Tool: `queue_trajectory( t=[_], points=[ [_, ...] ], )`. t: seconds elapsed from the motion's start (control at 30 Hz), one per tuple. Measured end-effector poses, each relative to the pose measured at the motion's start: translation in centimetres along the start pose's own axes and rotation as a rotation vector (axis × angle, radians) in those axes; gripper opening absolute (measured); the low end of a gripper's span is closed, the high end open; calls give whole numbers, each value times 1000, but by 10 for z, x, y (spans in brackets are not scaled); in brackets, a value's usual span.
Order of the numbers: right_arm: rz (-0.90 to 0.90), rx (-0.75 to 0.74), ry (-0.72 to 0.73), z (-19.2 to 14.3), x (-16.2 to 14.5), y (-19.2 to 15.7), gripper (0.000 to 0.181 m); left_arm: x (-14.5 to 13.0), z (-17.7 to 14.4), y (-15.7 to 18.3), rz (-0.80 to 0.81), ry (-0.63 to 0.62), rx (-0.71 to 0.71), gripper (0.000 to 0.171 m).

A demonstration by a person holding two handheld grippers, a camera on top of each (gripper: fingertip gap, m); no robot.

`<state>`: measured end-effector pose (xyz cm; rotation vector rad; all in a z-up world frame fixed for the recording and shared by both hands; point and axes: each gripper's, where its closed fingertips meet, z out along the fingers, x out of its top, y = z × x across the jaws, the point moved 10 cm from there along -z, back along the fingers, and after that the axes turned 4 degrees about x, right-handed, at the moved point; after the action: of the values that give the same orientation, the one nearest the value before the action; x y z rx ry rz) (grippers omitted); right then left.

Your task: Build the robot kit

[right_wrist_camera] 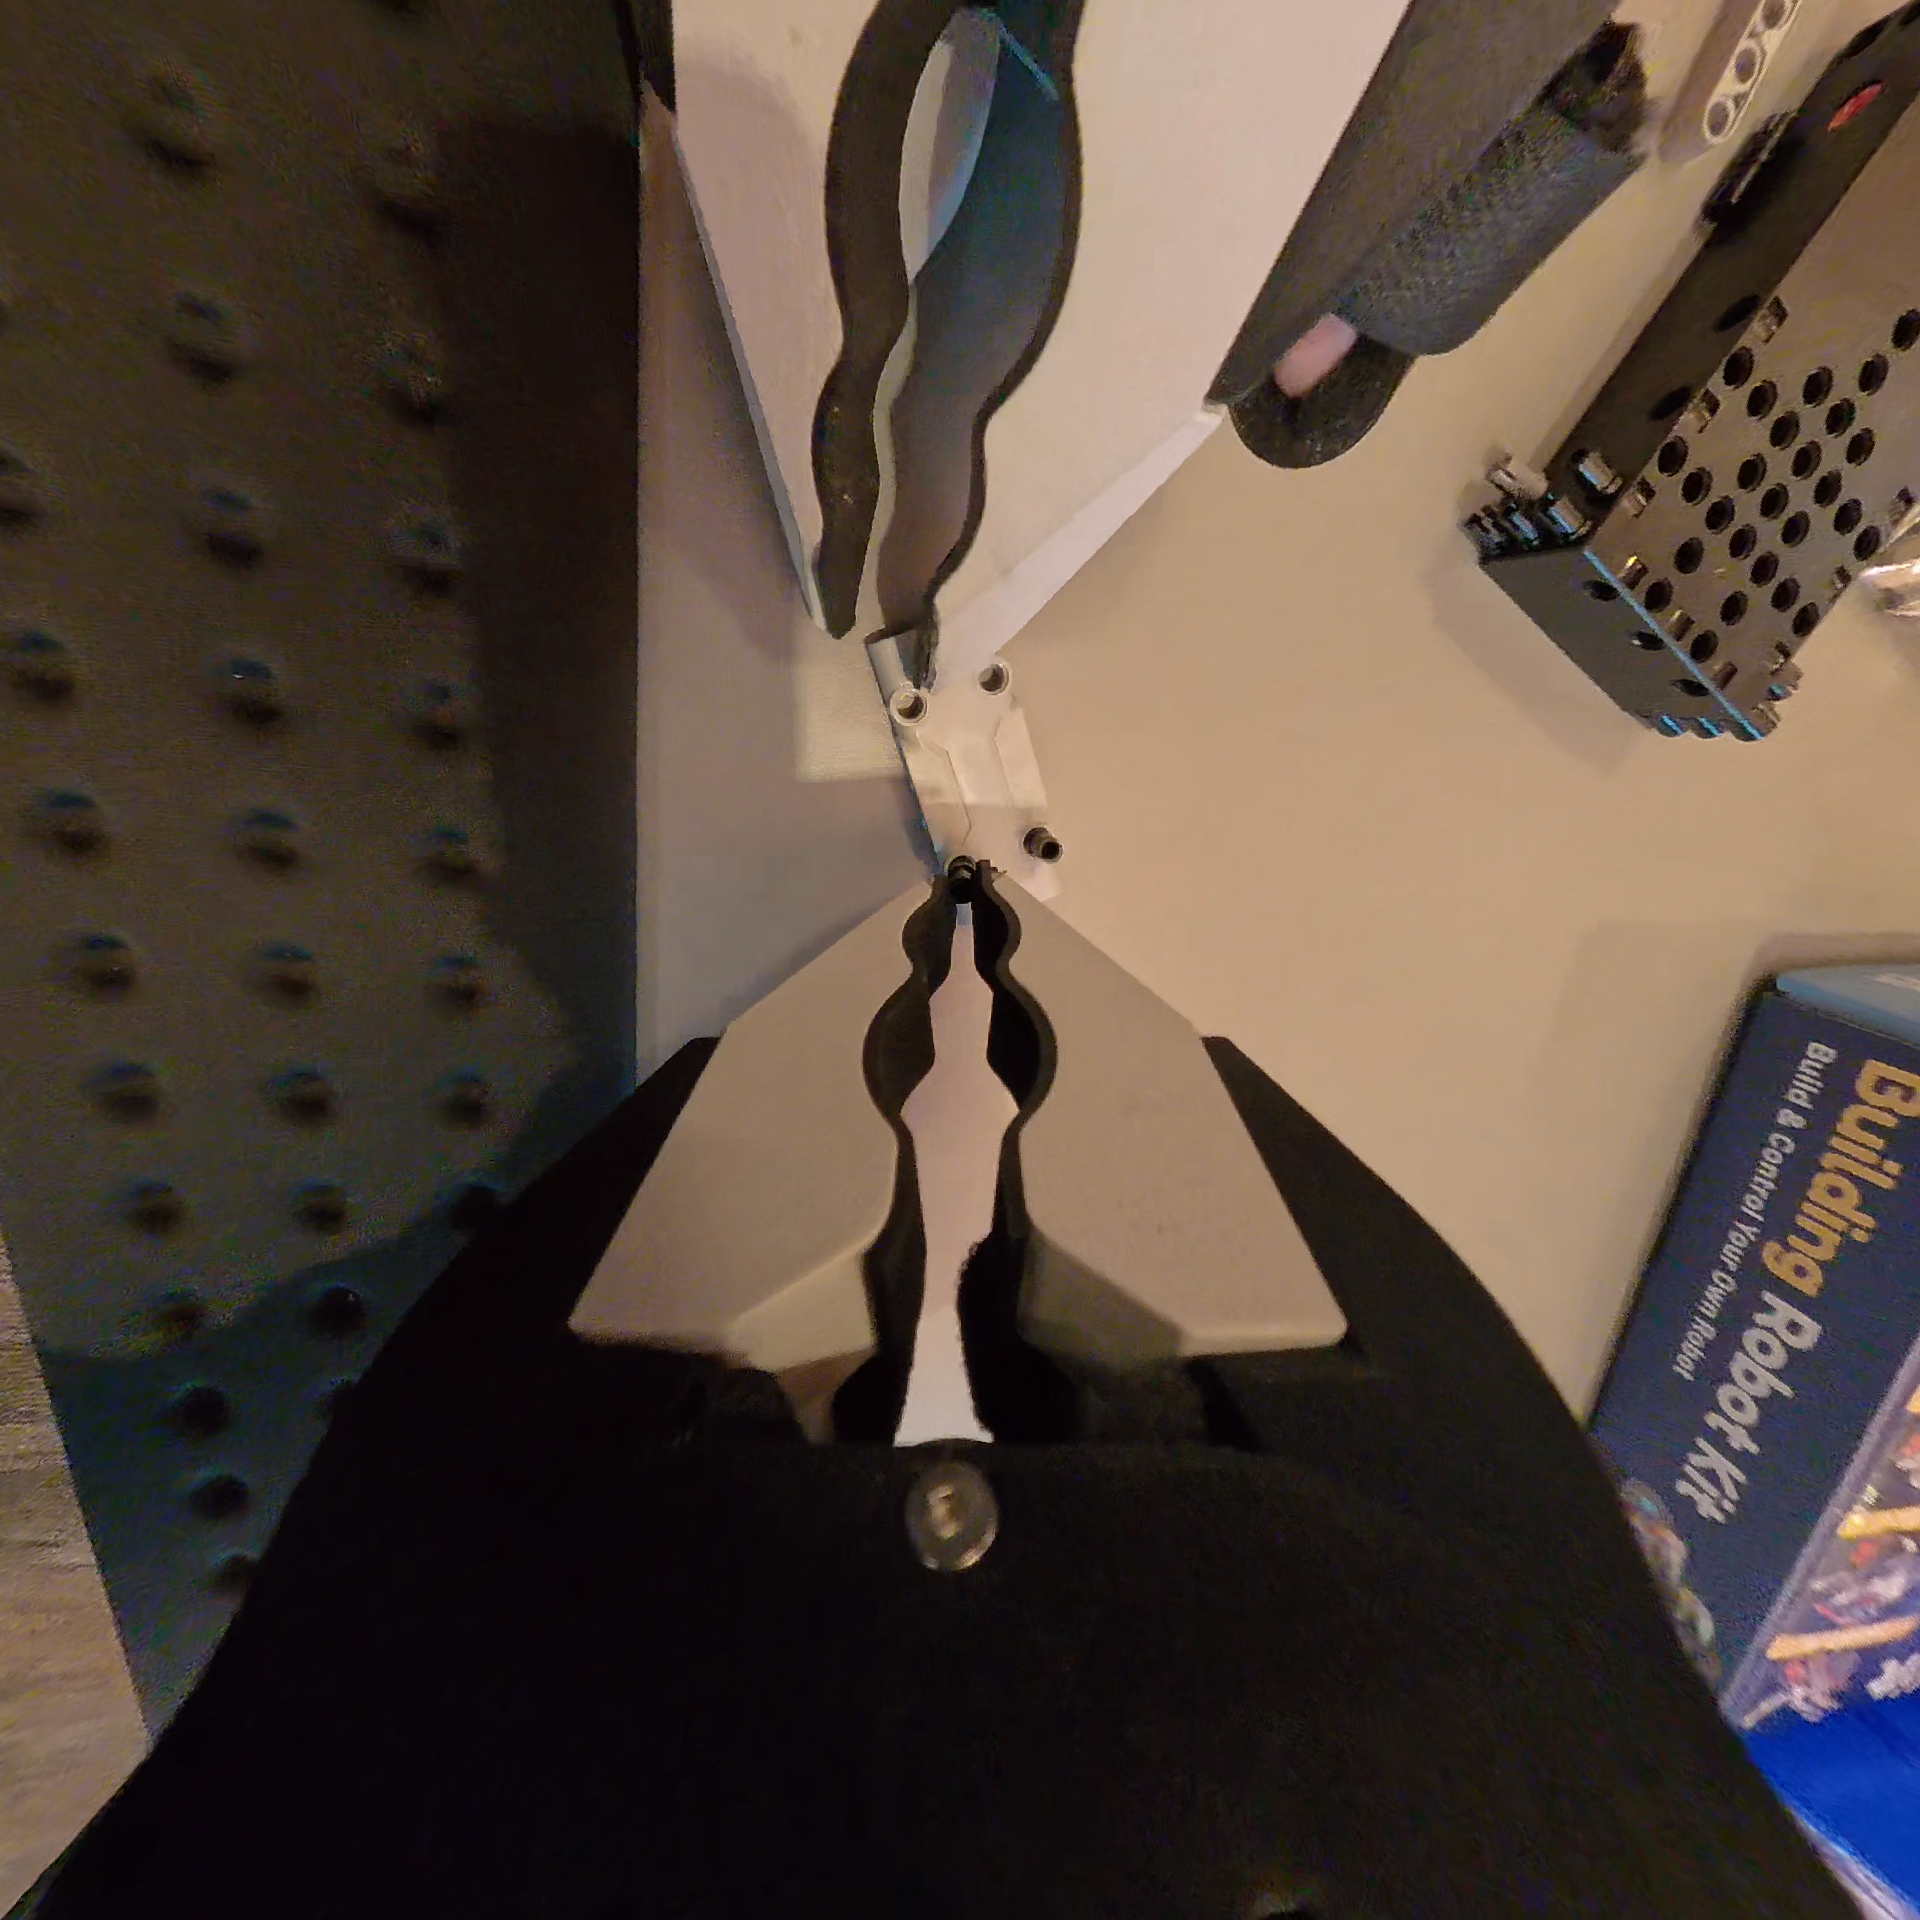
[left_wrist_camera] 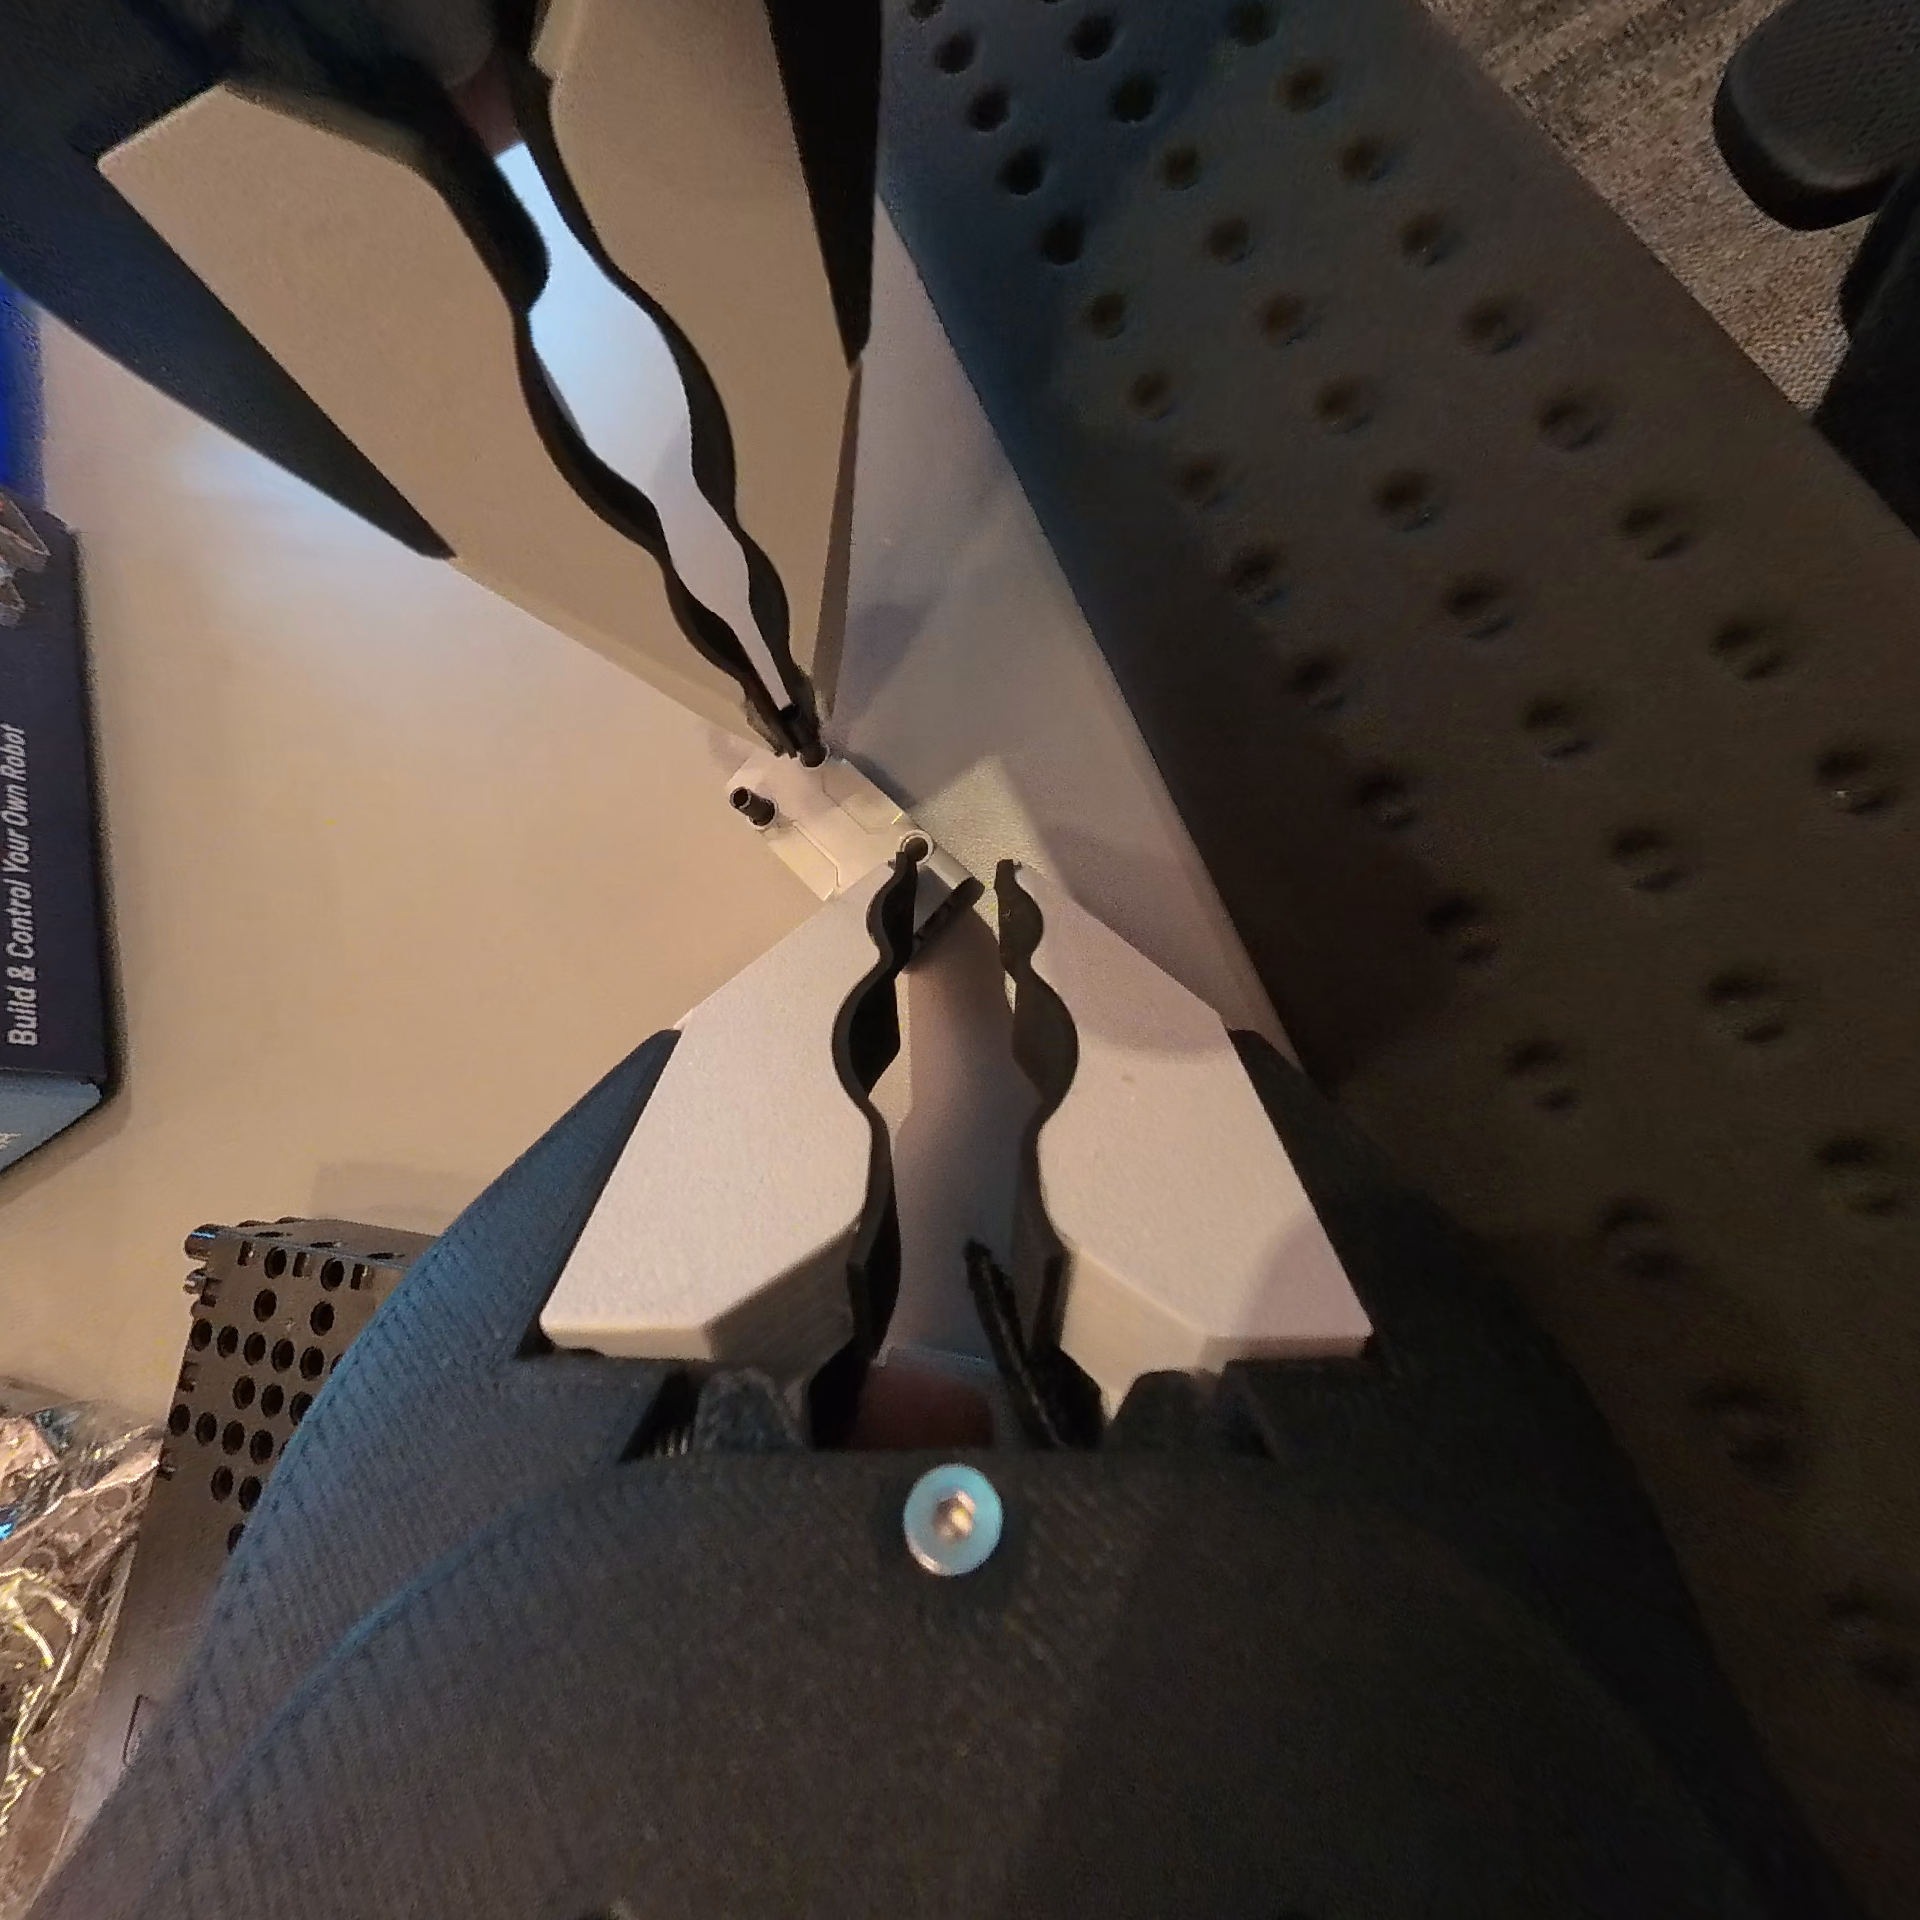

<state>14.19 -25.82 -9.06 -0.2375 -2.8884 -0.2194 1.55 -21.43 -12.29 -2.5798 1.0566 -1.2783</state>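
A small white plastic panel (left_wrist_camera: 821, 821) with corner holes lies on the cream table between my two grippers, which face each other. My left gripper (left_wrist_camera: 956, 868) closes on the panel's near end. It also shows at the top of the right wrist view (right_wrist_camera: 878, 634), pinching that end of the panel (right_wrist_camera: 977, 758). My right gripper (right_wrist_camera: 971, 883) is shut on a small black pin (right_wrist_camera: 971, 868) at a corner hole of the panel, and it shows from above in the left wrist view (left_wrist_camera: 795, 732). A second black pin (left_wrist_camera: 750, 805) sticks out of the neighbouring corner.
A dark perforated board (left_wrist_camera: 1455, 623) runs close along one side of the panel. A black block full of holes (right_wrist_camera: 1714, 520), a blue box (right_wrist_camera: 1818, 1351) and a crinkled plastic bag (left_wrist_camera: 52, 1507) lie on the table (left_wrist_camera: 364, 831). A chair wheel (left_wrist_camera: 1818, 135) stands on the carpet. The gap from one gripper's tips to the other's is roughly 4 centimeters.
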Motion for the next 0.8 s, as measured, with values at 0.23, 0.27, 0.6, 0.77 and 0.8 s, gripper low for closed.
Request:
queue_trajectory(
  t=[0.23,0.27,0.6,0.77,0.8],
  points=[
    [22,112,-56,5,5,10,2,1,2,1,0,9,-3,13],
    [30,125,-44,5,4,11,3,1,2,0,0,10,-3,13],
    [203,22,142,-16,-12,17,0,1,0,-1,41,-5,1,13],
    [213,-56,162,-13,-13,19,0,-1,-1,-5,59,-27,0,15],
    [218,-57,163,-10,-14,19,0,-2,-1,-6,61,-32,-7,16]
  ],
)
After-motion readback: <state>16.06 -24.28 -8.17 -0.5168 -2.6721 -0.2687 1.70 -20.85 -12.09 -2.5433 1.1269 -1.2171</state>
